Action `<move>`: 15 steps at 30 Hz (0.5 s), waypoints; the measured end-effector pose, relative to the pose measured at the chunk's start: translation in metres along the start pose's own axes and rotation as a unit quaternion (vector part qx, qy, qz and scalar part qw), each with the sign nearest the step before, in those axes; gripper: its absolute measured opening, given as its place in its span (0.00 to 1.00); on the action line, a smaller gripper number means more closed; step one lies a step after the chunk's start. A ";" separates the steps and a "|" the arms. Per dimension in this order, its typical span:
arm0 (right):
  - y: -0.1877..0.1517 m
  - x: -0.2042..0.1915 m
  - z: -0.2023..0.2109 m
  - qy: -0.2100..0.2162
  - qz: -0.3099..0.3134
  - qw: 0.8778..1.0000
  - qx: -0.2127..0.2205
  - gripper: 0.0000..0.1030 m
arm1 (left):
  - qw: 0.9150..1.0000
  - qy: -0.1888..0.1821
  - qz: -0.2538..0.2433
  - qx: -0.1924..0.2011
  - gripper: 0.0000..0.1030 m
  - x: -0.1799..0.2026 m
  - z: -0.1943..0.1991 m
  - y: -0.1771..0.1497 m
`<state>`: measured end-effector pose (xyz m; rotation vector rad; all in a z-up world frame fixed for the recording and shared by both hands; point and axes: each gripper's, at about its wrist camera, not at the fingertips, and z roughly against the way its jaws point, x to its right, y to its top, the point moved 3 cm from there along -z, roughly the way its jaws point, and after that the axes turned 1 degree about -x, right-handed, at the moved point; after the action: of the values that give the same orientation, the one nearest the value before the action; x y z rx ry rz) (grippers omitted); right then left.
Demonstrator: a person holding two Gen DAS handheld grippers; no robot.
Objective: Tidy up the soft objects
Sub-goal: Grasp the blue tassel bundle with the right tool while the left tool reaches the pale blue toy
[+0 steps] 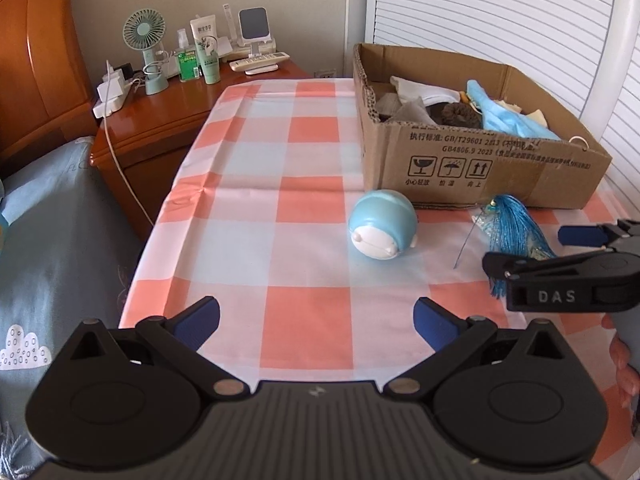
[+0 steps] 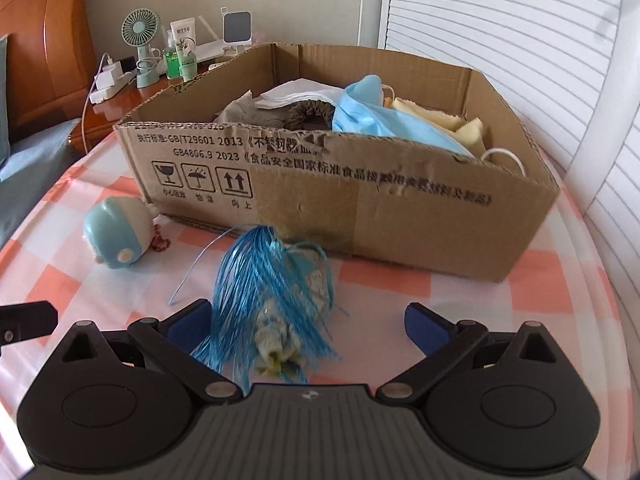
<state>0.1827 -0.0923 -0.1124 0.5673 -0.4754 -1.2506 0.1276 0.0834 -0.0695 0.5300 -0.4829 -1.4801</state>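
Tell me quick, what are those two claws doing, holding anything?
Left gripper: open, holding nothing.
Right gripper: open, holding nothing; the blue tassel lies loose between its fingers.

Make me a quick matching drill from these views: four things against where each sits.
Things:
1. blue tassel toy
2. round blue toy
3. blue face mask
4. mint desk fan

Places:
A. inside the cardboard box
B. on the wooden nightstand
C. between the open right hand-held gripper fingers
D. on the checked cloth, left of the tassel

Pairs: 1-C, 2-D, 3-A, 4-B
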 end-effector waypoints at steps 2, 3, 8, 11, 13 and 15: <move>0.004 0.002 -0.004 -0.006 -0.003 1.000 0.004 1.00 | 1.000 -0.009 0.002 -0.003 0.99 0.000 -0.005 0.001; 0.005 0.004 -0.005 -0.010 -0.007 1.000 0.004 1.00 | 1.000 -0.014 0.005 -0.005 0.99 0.000 -0.007 0.002; 0.000 0.028 -0.002 -0.030 -0.028 0.999 0.009 1.00 | 1.000 -0.017 0.005 -0.005 0.99 0.005 -0.017 0.007; -0.007 0.047 0.003 -0.045 -0.046 0.998 0.008 1.00 | 1.000 -0.024 0.001 -0.010 0.99 0.009 -0.025 0.012; -0.010 0.053 0.006 -0.044 -0.036 0.998 0.009 1.00 | 0.999 -0.030 -0.004 -0.010 0.99 0.013 -0.031 0.015; -0.014 0.055 0.009 -0.043 -0.032 0.998 0.012 1.00 | 0.999 -0.037 -0.011 -0.011 0.99 0.018 -0.036 0.018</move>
<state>0.1805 -0.1495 -0.1128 0.5549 -0.5489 -1.3358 0.1641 0.0670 -0.0880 0.4652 -0.5205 -1.5287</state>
